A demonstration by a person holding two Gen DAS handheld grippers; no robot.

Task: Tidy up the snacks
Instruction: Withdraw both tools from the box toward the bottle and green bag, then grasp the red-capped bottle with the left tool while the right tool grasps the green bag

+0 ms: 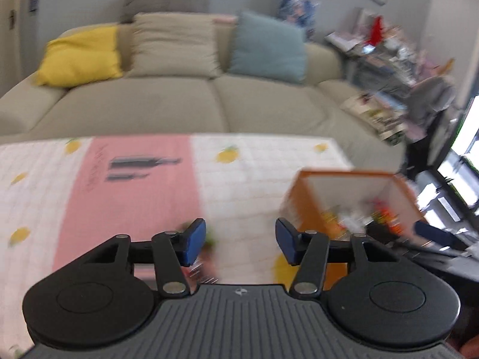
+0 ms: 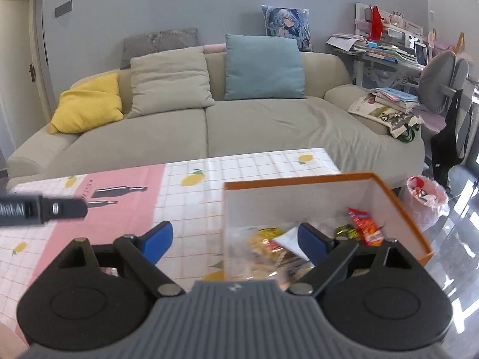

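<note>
An orange box [image 2: 398, 206] with white inner walls stands at the table's right end and holds several snack packets: a red one [image 2: 366, 227], yellow ones [image 2: 263, 242] and a white one. My right gripper [image 2: 236, 240] is open and empty, straddling the box's near left wall. My left gripper [image 1: 241, 240] is open and empty above the tablecloth, left of the box [image 1: 302, 209]. A blurred packet [image 1: 206, 264] lies on the cloth just below its left finger. The left wrist view is motion-blurred.
The table wears a pink and white lemon-print cloth [image 2: 191, 203]. A beige sofa [image 2: 254, 125] with cushions stands behind it. A bin [image 2: 425, 200] sits on the floor at the right. The left gripper's body [image 2: 39, 208] shows at the left.
</note>
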